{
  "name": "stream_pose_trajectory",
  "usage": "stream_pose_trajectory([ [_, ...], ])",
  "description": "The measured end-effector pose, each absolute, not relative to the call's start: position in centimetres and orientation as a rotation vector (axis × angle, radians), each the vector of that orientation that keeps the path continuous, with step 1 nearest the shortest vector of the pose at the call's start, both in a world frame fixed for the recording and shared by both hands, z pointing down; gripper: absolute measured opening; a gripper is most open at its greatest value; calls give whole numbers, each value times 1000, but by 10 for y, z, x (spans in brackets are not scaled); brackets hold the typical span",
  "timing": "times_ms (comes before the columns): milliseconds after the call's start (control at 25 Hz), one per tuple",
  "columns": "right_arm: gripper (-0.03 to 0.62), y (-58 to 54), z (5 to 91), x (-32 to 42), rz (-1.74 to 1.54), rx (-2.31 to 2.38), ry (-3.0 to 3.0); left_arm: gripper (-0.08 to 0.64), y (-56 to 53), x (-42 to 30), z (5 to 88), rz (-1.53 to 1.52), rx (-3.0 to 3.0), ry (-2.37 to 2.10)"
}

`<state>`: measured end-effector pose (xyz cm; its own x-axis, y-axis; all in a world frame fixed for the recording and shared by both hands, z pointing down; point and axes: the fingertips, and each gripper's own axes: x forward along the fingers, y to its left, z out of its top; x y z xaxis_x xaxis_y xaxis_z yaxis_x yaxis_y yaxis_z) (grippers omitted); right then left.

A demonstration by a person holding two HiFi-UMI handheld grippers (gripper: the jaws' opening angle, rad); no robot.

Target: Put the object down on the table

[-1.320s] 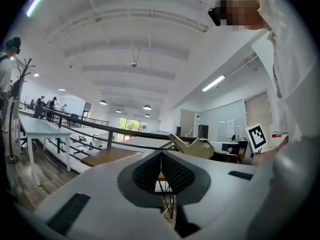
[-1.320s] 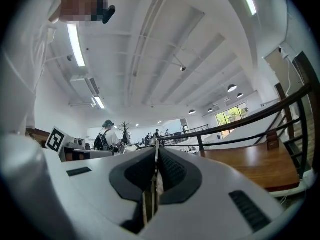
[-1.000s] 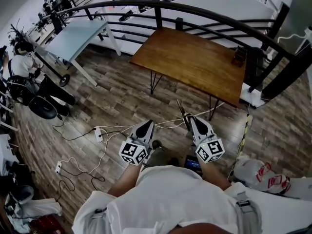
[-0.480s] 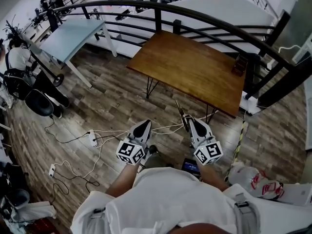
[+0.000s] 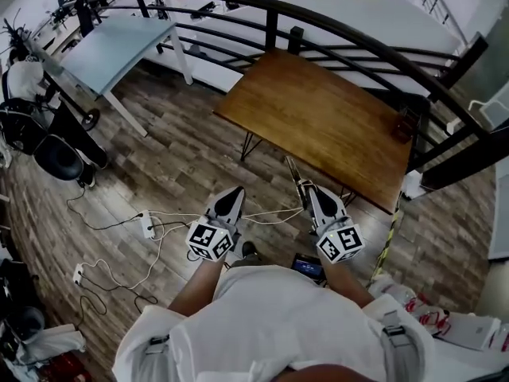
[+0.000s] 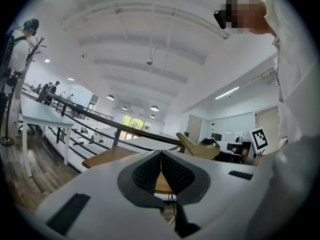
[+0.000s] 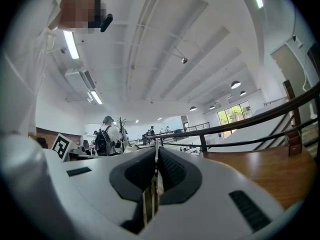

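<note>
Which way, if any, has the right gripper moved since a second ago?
Yes: forward. In the head view the right gripper now sits closer to the brown table's near edge, with less floor between them.

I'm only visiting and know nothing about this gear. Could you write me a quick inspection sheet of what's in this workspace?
Surface: wooden table, top mostly bare, just ahead of the person.
Job's things: thin stick-like object clamped in the right gripper, poking forward past it; not yet on the table.
Clutter: small dark item near the table's far right edge; too small to identify.
Grippers: left gripper shut, nothing between its jaws; right gripper shut on the thin object.
Cables: white cables and a power strip lying on the wood floor, left of the person.
Surroundings: black railing behind the table; pale table further left.
</note>
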<state>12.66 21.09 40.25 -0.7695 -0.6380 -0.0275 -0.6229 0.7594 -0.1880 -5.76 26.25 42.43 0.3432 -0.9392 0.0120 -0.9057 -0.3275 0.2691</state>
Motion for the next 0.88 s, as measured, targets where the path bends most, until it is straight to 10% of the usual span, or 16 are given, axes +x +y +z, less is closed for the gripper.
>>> stream_pose_trajectory([
  [880,26,22,423,35,-395,-1062,2834,18,84,-159,442,-233,2309,-1649],
])
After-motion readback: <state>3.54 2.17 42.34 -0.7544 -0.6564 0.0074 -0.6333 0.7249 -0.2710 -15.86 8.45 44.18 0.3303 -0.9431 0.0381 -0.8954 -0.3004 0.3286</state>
